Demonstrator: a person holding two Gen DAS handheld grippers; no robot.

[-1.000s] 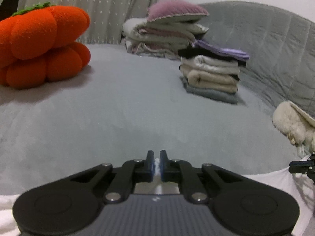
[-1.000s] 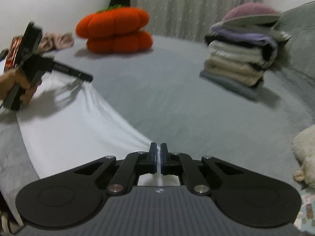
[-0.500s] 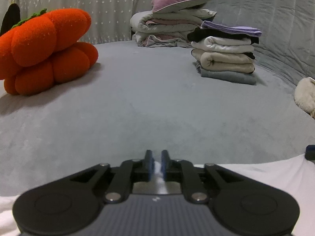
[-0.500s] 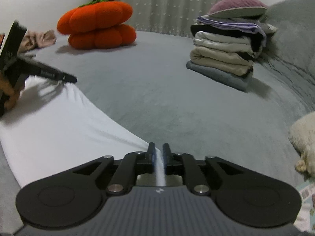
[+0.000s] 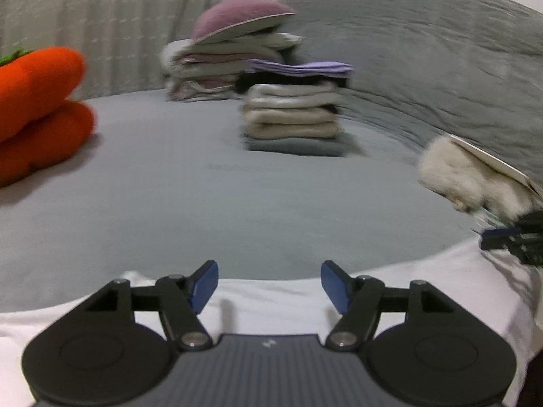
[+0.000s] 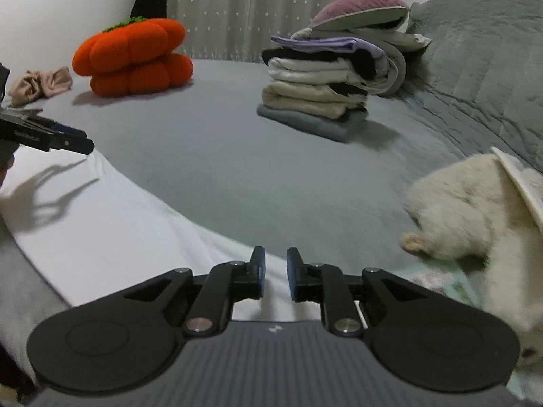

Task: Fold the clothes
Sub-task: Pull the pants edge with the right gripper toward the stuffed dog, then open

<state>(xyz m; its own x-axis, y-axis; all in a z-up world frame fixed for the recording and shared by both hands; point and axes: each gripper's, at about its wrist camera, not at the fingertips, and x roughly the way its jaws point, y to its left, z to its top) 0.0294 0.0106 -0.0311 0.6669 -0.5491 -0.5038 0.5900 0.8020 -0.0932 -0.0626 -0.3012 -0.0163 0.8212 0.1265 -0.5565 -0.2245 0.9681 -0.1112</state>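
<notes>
A white garment [image 5: 271, 300] [image 6: 101, 217] lies flat on the grey bed, its far edge running across the front of both views. My left gripper [image 5: 269, 283] hovers over that edge, jaws opening wide, nothing between the blue pads. My right gripper [image 6: 274, 273] is also opening, with a narrow gap and no cloth pinched. The right gripper's fingers [image 5: 509, 239] show at the right edge of the left wrist view. The left gripper's fingers [image 6: 64, 140] reach in from the left of the right wrist view.
A stack of folded clothes [image 5: 293, 118] [image 6: 319, 91] stands on the grey bed [image 6: 210, 156], with a pile of bedding and a purple pillow [image 5: 237, 23] behind. An orange pumpkin cushion [image 6: 132, 57] sits far left. A fluffy cream plush [image 6: 475, 203] lies at right. A crumpled beige cloth [image 6: 37, 84] is far left.
Both grippers were shut on the white garment's edge; both have let go and opened, the left wider. The garment's edge now lies flat on the bed. Both views shifted sideways.
</notes>
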